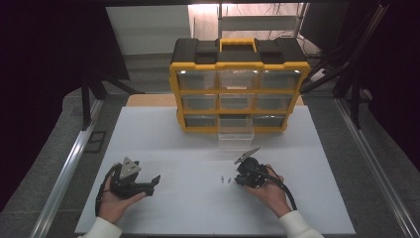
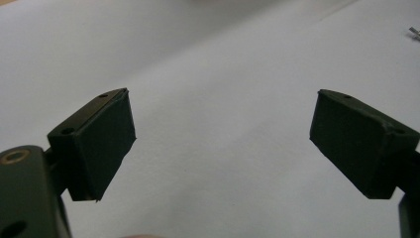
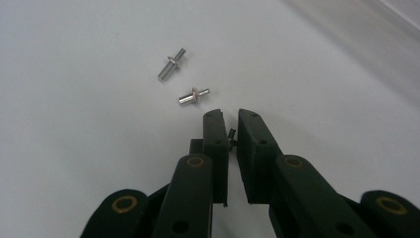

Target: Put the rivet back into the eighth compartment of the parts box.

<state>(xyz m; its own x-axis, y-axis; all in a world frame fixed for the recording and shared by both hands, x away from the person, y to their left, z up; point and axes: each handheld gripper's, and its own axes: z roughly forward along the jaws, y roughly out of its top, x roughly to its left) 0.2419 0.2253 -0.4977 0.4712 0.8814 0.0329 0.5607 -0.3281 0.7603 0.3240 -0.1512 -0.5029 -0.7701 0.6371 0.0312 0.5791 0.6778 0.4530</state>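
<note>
White table [image 1: 198,208] | right gripper [image 3: 231,119] jaws nearly together, seemingly pinching small dark pin [image 3: 231,135] | two metal pins [image 3: 193,95] beside | left gripper [image 2: 223,134] jaws spread, empty.

The high view looks forward and down over the white table [image 1: 198,208]. Both gripper views skim it closely; the right gripper view probably shares the two pins [image 3: 182,79].

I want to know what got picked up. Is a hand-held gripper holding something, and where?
The right hand-held gripper pinches a small dark part between its fingertips; which end, I cannot tell.
</note>
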